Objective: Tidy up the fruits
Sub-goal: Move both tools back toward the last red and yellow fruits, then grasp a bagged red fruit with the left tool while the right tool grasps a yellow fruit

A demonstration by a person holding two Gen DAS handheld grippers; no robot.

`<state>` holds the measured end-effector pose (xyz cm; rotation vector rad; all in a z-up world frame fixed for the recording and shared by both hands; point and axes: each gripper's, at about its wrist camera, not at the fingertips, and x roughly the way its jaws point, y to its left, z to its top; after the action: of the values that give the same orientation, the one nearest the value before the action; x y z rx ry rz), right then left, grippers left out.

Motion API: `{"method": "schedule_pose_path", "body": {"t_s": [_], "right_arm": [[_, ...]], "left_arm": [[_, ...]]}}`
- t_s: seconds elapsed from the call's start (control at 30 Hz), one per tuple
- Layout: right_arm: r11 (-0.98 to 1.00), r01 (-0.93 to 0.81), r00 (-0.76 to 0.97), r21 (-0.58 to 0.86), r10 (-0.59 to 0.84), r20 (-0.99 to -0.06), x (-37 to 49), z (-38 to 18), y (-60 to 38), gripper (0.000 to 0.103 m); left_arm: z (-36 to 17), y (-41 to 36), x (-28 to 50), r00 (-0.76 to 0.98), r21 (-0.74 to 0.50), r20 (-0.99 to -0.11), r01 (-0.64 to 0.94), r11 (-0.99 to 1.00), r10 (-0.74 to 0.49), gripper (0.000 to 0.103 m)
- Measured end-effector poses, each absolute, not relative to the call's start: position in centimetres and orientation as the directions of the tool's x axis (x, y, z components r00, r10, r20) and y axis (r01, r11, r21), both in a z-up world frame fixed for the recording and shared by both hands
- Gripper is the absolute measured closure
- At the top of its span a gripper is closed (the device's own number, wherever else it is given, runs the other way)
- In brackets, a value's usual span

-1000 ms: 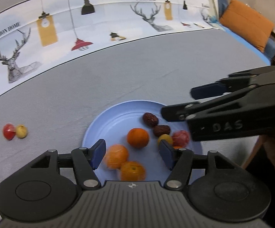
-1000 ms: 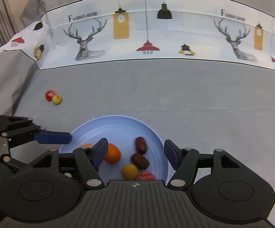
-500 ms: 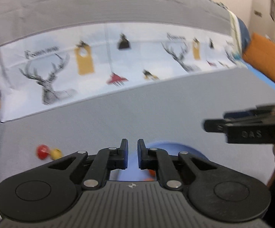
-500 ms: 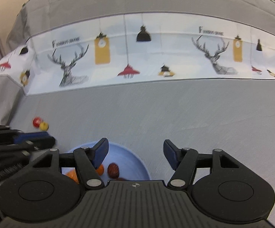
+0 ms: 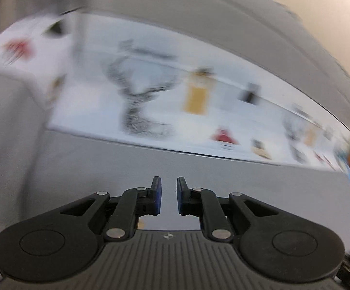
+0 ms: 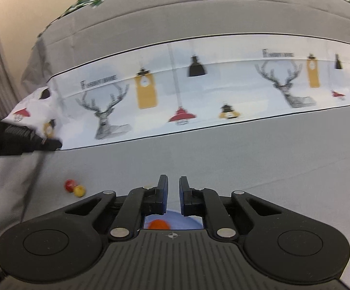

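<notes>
Both grippers shut on nothing, two small fruits not yet in the plate.

Left gripper (image 5: 167,197) drawn to a narrow slit, empty, over bare grey cloth (image 5: 247,188), view badly smeared. Right gripper (image 6: 173,199) just closed, jaws near touching, nothing between, hovering above blue plate (image 6: 189,221) with an orange (image 6: 159,224) showing under the fingers. Red fruit (image 6: 69,185) and yellow fruit (image 6: 79,191) touching each other on the cloth, well apart from the plate, off to the left. Probably best: slow the left side, open wide before descending, straddle only one of the pair, close gently to avoid rolling its neighbour away.
</notes>
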<state>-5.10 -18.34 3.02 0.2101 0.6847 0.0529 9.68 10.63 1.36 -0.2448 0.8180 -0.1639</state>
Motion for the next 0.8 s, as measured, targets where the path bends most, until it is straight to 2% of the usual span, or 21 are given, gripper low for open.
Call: {"method": "schedule_pose_path", "body": {"t_s": [0.03, 0.07, 0.1, 0.13, 0.17, 0.23, 0.33, 0.53, 0.6, 0.7, 0.73, 0.77, 0.8], "right_arm": [[0.977, -0.003, 0.771, 0.213, 0.137, -0.622, -5.0, 3.1, -17.8, 0.092], [0.976, -0.026, 0.766, 0.215, 0.158, -0.623, -4.8, 3.1, -17.2, 0.092], [0.974, -0.049, 0.760, 0.219, 0.179, -0.625, -4.7, 3.1, -16.6, 0.092], [0.972, -0.071, 0.753, 0.224, 0.200, -0.627, -4.5, 3.0, -16.1, 0.092], [0.969, -0.094, 0.744, 0.230, 0.222, -0.631, -4.2, 2.9, -15.5, 0.092], [0.962, -0.127, 0.727, 0.241, 0.256, -0.637, -3.7, 2.6, -14.4, 0.092], [0.951, -0.179, 0.697, 0.254, 0.304, -0.649, -2.9, 2.1, -12.3, 0.092], [0.933, -0.261, 0.660, 0.249, 0.360, -0.659, -0.8, 1.0, -8.3, 0.087], [0.936, -0.275, 0.666, 0.221, 0.352, -0.658, 0.0, 0.7, -7.2, 0.072], [0.931, -0.305, 0.663, 0.201, 0.359, -0.657, 1.5, -0.1, -5.6, 0.064], [0.928, -0.314, 0.656, 0.199, 0.364, -0.661, 2.2, -0.5, -5.0, 0.064], [0.927, -0.320, 0.649, 0.196, 0.365, -0.667, 2.8, -0.9, -4.5, 0.062], [0.928, -0.321, 0.646, 0.188, 0.359, -0.673, 3.4, -1.4, -3.9, 0.060]], "left_arm": [[-0.4, 11.6, 10.1, 0.626, -0.269, -0.753, -0.013, 0.963, -0.202, 0.088], [-2.2, 12.4, 10.9, 0.519, -0.226, -0.844, -0.117, 0.967, -0.134, 0.088], [-3.3, 13.4, 11.2, 0.478, -0.244, -0.869, -0.192, 0.951, -0.126, 0.088], [-3.8, 14.4, 11.5, 0.464, -0.295, -0.872, -0.246, 0.923, -0.155, 0.084], [-4.0, 15.0, 11.8, 0.469, -0.327, -0.866, -0.270, 0.906, -0.173, 0.075], [-3.8, 15.3, 12.6, 0.484, -0.326, -0.861, -0.283, 0.902, -0.159, 0.064], [-3.7, 14.9, 13.2, 0.503, -0.355, -0.845, -0.275, 0.894, -0.181, 0.059], [-5.5, 14.1, 14.8, 0.475, -0.333, -0.861, -0.260, 0.906, -0.180, 0.056], [-6.1, 14.0, 15.2, 0.456, -0.316, -0.873, -0.260, 0.913, -0.172, 0.056], [-6.9, 13.8, 15.9, 0.435, -0.313, -0.882, -0.252, 0.916, -0.182, 0.057], [-7.1, 13.7, 16.1, 0.430, -0.317, -0.882, -0.245, 0.916, -0.191, 0.058], [-7.1, 13.7, 16.1, 0.430, -0.321, -0.881, -0.240, 0.916, -0.196, 0.067], [-7.0, 13.6, 16.2, 0.432, -0.318, -0.881, -0.237, 0.918, -0.193, 0.071]]}}
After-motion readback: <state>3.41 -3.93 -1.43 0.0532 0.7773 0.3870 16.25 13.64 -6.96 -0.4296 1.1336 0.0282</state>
